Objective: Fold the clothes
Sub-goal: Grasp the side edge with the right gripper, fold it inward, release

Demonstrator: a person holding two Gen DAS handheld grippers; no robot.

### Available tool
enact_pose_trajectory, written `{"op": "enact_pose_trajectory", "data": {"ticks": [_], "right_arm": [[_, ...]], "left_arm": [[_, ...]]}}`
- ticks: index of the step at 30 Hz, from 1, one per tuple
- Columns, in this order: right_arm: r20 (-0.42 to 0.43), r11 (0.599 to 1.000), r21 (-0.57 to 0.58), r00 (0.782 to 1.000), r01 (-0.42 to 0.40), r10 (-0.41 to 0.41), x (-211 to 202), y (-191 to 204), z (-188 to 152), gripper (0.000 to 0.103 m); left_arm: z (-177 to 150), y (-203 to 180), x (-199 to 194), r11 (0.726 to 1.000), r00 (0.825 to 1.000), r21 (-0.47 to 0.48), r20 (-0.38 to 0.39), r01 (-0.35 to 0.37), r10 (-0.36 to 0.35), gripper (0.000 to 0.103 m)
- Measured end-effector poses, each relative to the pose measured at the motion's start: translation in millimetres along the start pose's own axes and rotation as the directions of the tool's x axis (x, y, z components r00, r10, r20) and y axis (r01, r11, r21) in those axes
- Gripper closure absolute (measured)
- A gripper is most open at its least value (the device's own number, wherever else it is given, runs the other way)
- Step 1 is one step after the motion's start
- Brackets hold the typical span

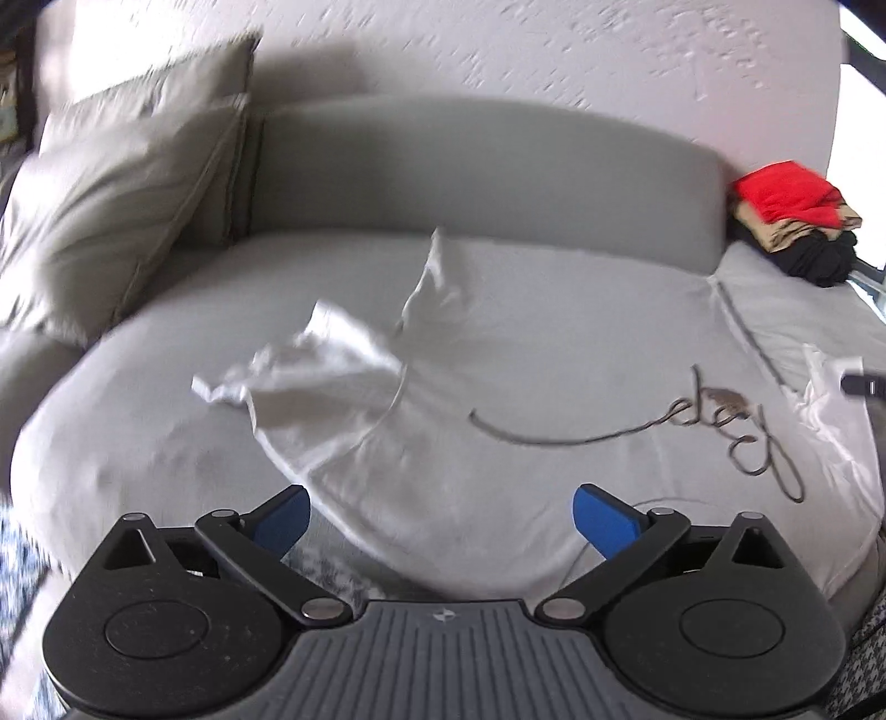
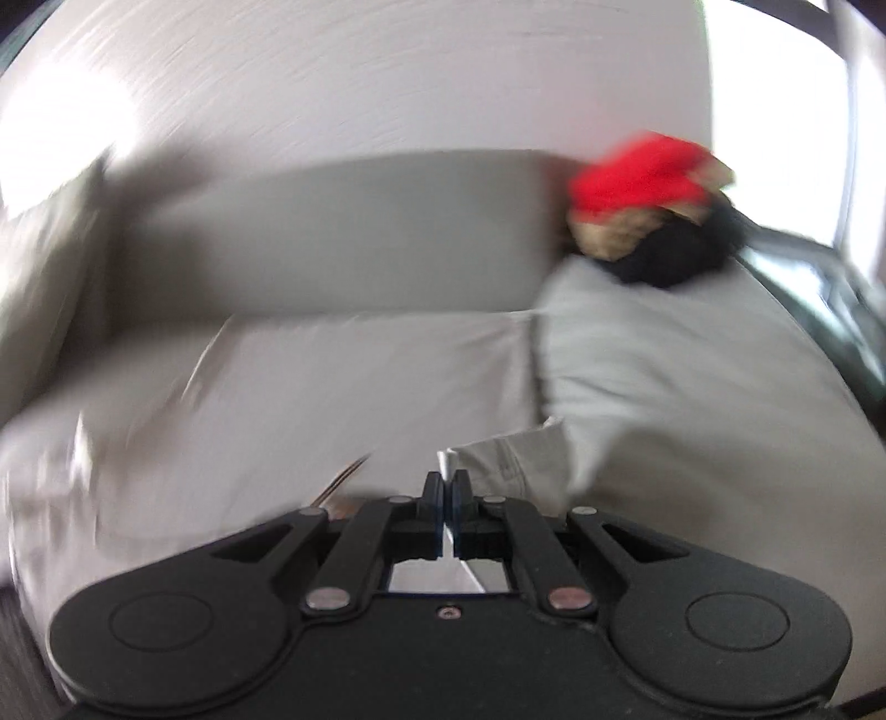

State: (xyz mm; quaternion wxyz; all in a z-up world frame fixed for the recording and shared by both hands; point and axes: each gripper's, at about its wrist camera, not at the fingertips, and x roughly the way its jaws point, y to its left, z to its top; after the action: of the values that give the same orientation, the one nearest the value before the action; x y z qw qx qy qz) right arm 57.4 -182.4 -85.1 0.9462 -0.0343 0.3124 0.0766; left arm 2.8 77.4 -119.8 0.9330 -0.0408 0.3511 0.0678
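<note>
White T-shirt [image 1: 443, 399] lies crumpled on the grey sofa [image 1: 138, 443]. Left gripper [image 1: 440, 520] fingers spread wide, empty; right gripper [image 2: 447, 487] fingers clamp its edge.

A home living room: a grey sofa [image 1: 487, 166] with cushions [image 1: 127, 183] against a textured white wall [image 1: 498, 50].

A garment lying spread across a sofa seat, a clothes pile sitting far right

The shirt [image 1: 387, 421] is lying on the sofa [image 1: 498, 166] seat, one sleeve pointing left; two cushions [image 1: 122, 183] are leaning at the left end against the backrest; the stacked clothes [image 1: 797, 216] are sitting at the right end, behind the shirt; the wall [image 1: 498, 50] is standing behind the backrest.
</note>
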Motion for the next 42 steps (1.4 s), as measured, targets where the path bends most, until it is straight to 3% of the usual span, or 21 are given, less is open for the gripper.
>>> {"op": "enact_pose_trajectory", "data": {"ticks": [3,6,7,11,14,16,18,22,27,28,30,32,33,35,39,42], "right_arm": [[-0.074,0.984,-0.173,0.997,-0.033,0.020,9,34,-13,0.100],[-0.168,0.970,-0.225,0.984,-0.095,0.057,15,44,-30,0.093],[-0.194,0.968,-0.221,0.978,-0.121,0.078,13,46,-34,0.089],[-0.154,0.986,0.008,0.974,-0.164,0.163,-13,12,-26,0.075],[-0.113,0.970,0.236,0.990,-0.057,0.086,-16,-35,-16,0.075],[-0.161,0.944,0.328,0.987,0.024,0.031,0,-58,-16,0.089],[-0.222,0.923,0.379,0.975,0.073,0.014,20,-72,-20,0.090],[-0.351,0.945,0.304,0.936,0.122,-0.008,30,-64,-45,0.089],[-0.480,0.963,0.206,0.876,0.173,-0.055,-1,-62,-55,0.089],[-0.470,0.961,0.218,0.881,0.170,-0.049,-5,-65,-53,0.089],[-0.370,0.955,0.250,0.927,0.159,-0.057,-16,-67,-41,0.089],[-0.243,0.953,0.289,0.970,0.087,-0.015,-16,-63,-25,0.089],[-0.210,0.950,0.309,0.978,0.051,0.016,-10,-60,-18,0.089],[-0.193,0.938,0.346,0.979,0.000,0.071,16,-54,-7,0.089],[-0.248,0.937,0.348,0.966,0.024,0.067,66,-34,-6,0.089],[-0.268,0.952,0.305,0.962,0.025,0.060,59,-16,-27,0.088]], "left_arm": [[0,2,6,1.000,0.999,-0.018,-0.034,-0.008,0.008,0.001],[-2,-3,7,1.000,0.999,0.011,-0.039,-0.027,0.027,0.001],[-2,-4,7,0.999,0.999,0.016,-0.041,-0.030,0.030,0.001],[-4,-6,8,0.999,0.998,0.032,-0.048,-0.041,0.042,0.001],[-3,-8,10,0.998,0.997,0.037,-0.053,-0.046,0.048,0.001],[-3,-10,11,0.997,0.997,0.047,-0.059,-0.053,0.056,0.001],[-4,-14,11,0.995,0.995,0.069,-0.064,-0.066,0.070,0.001],[-5,-13,10,0.995,0.995,0.072,-0.065,-0.064,0.069,0.001],[-4,-13,12,0.997,0.996,0.063,-0.065,-0.055,0.059,0.001],[-4,-13,12,0.997,0.996,0.062,-0.065,-0.053,0.057,0.001],[-4,-13,11,0.997,0.997,0.056,-0.063,-0.047,0.051,0.001],[-4,-12,11,0.998,0.997,0.051,-0.061,-0.044,0.047,0.001],[-4,-12,10,0.998,0.997,0.048,-0.060,-0.043,0.045,0.001],[-4,-11,10,0.998,0.998,0.041,-0.056,-0.040,0.043,0.001],[-5,-9,8,0.999,0.998,0.029,-0.051,-0.035,0.037,0.001],[-3,-5,7,1.000,0.998,0.012,-0.051,-0.026,0.027,0.001]]}}
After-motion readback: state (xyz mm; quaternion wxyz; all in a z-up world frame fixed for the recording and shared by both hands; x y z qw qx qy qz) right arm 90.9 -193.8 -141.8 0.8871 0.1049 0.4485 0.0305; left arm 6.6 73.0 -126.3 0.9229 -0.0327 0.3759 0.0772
